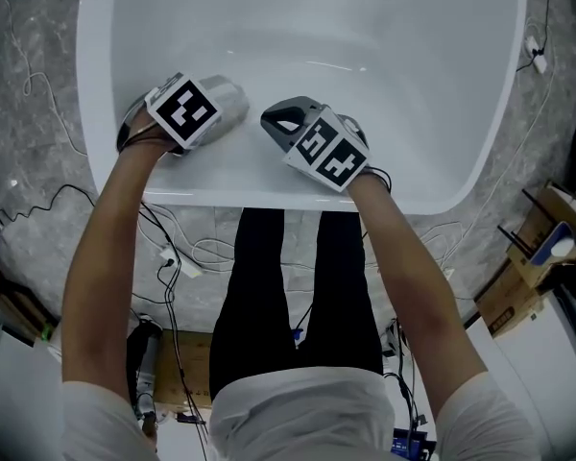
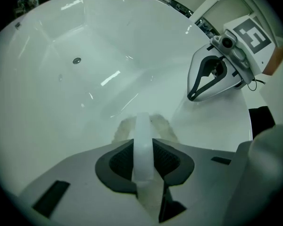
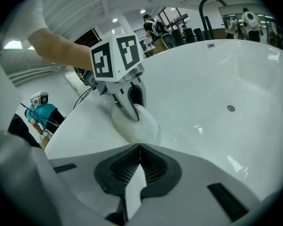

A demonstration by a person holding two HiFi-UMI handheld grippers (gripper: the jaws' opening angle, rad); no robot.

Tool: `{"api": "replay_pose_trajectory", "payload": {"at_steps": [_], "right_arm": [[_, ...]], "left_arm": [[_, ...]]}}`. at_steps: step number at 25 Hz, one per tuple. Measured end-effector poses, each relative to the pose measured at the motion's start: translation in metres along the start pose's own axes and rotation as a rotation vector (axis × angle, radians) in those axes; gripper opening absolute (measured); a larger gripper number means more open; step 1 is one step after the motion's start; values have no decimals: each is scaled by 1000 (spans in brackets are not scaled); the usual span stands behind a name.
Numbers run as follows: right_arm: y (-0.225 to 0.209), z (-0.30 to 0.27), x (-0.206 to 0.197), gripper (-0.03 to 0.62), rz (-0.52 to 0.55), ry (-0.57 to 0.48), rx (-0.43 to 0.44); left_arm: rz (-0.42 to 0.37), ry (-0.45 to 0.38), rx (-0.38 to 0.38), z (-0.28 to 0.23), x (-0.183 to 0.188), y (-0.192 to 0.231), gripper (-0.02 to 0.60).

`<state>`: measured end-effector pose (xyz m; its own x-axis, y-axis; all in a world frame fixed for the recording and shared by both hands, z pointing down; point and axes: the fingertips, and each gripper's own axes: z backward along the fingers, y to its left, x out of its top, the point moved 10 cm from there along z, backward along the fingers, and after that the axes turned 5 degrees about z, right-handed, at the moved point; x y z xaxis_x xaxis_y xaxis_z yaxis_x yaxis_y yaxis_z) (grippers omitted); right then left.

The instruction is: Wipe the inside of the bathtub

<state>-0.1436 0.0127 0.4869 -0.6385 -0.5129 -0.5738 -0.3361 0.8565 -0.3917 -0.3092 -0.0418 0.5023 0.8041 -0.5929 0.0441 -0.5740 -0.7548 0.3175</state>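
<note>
- Two claws meet at the near end of a white bathtub (image 1: 365,27). The left claw (image 2: 143,126) is clenched on a white cloth (image 2: 124,128), with a pale band of it pinched upright between the jaws and the fluffy remainder spilling out ahead onto the tub's surface.
- From the right gripper view, the wad sits pressed under the left claw's tips on the broad near rim (image 1: 230,176), where it rolls down into the basin.
- The right claw (image 3: 140,147) has its jaws drawn together on nothing and hovers just beside its partner above the same rim.
- The cloth looks soft, light and easily crushed. Judging by its bunched shape, it will fold and drag rather than slide flat. A hold across the gathered middle, as now, seems sound, leaving loose pile below to do the wiping.
- The glossy tub walls appear hard and slippery, so pressure probably has to go down through the wad and not through bare jaw tips.
- Farther out, the drain (image 2: 76,60) lies well apart on the tub bottom, which the cloth has not yet reached.
- Beyond the tub, cables (image 1: 187,257) trail over a grey marbled floor (image 1: 29,84).
</note>
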Motion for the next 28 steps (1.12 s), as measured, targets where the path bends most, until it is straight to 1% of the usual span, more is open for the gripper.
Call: {"api": "replay_pose_trajectory", "payload": {"at_steps": [3,6,9,13,18,28], "right_arm": [[-7,9,-9,20,-8,2,-8],[-12,21,-21,20,-21,6,-19],[-17,33,-34,20,-37,4,-35],[-21,43,-46,20,-64,1,-52],[-24,55,-59,20,-68,9,-57],[-28,88,-89,20,-93,32,-84]], "left_arm": [[-27,-3,-18,-7,11,-2,98],[-30,-6,-60,-17,22,-11,98],[-47,-3,-63,-23,34,-20,98],[-40,-11,-76,-25,41,-25,98],[-57,-45,-76,-29,57,-41,97],[-40,-81,-132,-40,90,-72,97]]}}
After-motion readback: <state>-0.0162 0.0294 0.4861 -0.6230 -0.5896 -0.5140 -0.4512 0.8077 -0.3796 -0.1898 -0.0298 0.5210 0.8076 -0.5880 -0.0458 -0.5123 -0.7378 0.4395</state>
